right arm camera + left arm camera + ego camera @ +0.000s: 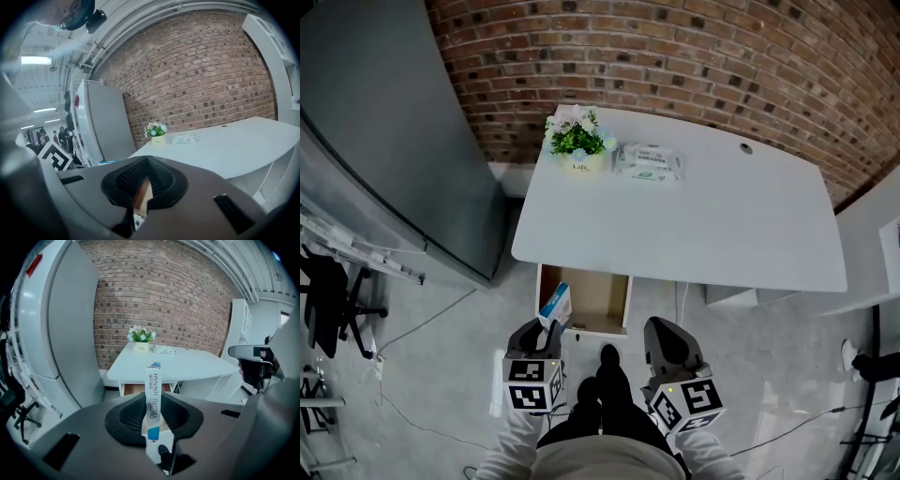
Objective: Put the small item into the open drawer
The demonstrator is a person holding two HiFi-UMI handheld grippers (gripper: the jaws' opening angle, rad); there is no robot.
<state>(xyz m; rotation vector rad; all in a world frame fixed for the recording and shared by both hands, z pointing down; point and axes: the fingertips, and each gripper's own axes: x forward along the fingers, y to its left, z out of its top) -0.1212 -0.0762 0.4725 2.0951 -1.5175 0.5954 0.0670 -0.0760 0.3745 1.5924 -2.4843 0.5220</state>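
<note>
The small item is a slim white and blue box (555, 305), and my left gripper (546, 332) is shut on it. The box stands upright between the pads (153, 401), its top end pointing toward the table. It hangs just over the front left corner of the open wooden drawer (614, 298), which is pulled out from under the white table (694, 216). The drawer front (132, 389) shows behind the box in the left gripper view. My right gripper (667, 339) hovers to the right of the drawer, its jaws together (146, 162) with nothing in them.
A potted flower plant (577, 139) and a pack of wipes (649, 161) sit at the table's far left. A tall grey cabinet (384, 141) stands at the left, with an office chair (328, 300) below it. Brick wall behind. My dark shoes (607, 370) are in front of the drawer.
</note>
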